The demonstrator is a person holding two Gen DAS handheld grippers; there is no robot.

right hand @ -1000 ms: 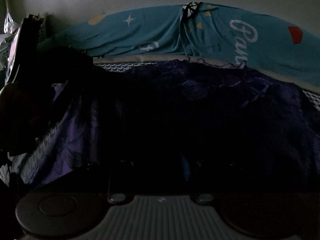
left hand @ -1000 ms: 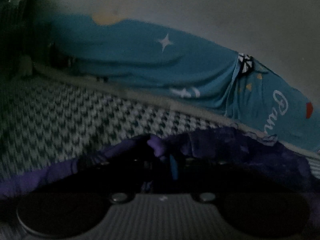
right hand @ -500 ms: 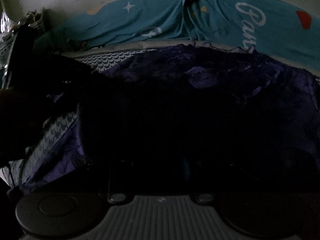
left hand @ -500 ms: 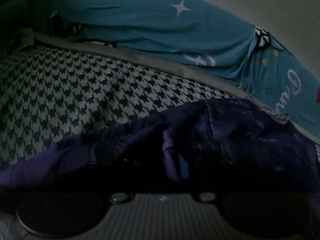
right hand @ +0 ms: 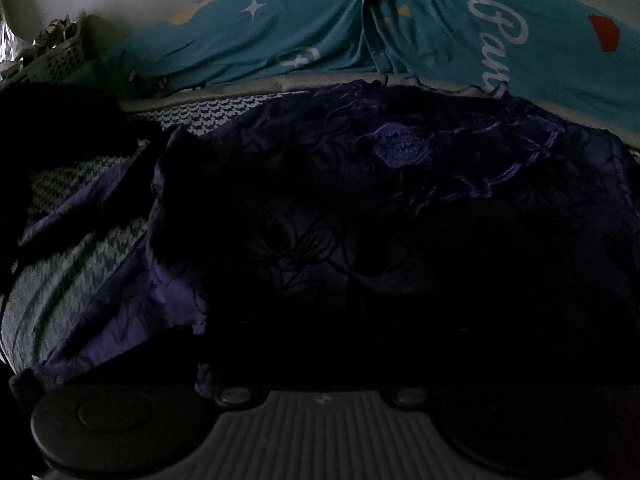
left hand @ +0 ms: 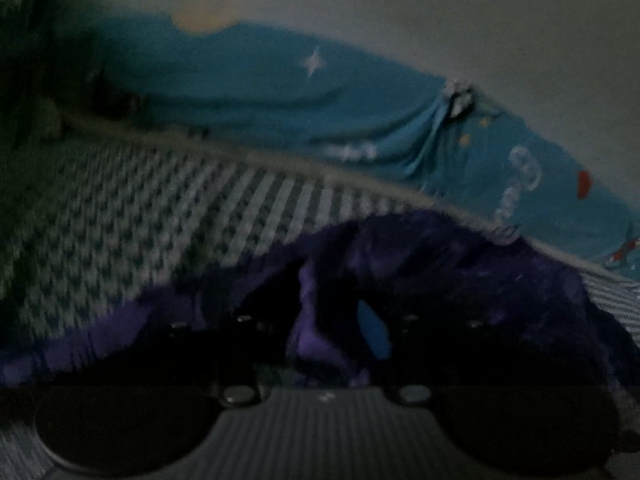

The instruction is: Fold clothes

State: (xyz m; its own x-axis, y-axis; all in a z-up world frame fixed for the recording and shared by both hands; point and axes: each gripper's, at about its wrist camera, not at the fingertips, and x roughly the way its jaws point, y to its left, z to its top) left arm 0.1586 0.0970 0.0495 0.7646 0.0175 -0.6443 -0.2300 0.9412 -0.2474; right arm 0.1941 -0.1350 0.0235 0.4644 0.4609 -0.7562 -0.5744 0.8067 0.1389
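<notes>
Purple floral garment [right hand: 400, 184] lay spread across a houndstooth bedsheet [left hand: 140, 216], its far edge near a teal blanket [right hand: 320, 40] bunched against the wall. A ridge of the cloth rose between the left gripper's [left hand: 332, 320] tongs, apparently pinched there. The right gripper [right hand: 320, 344] sat low over the dark cloth; I could not tell its tongs' state. No neat fold showed, so most folding seemed left.
</notes>
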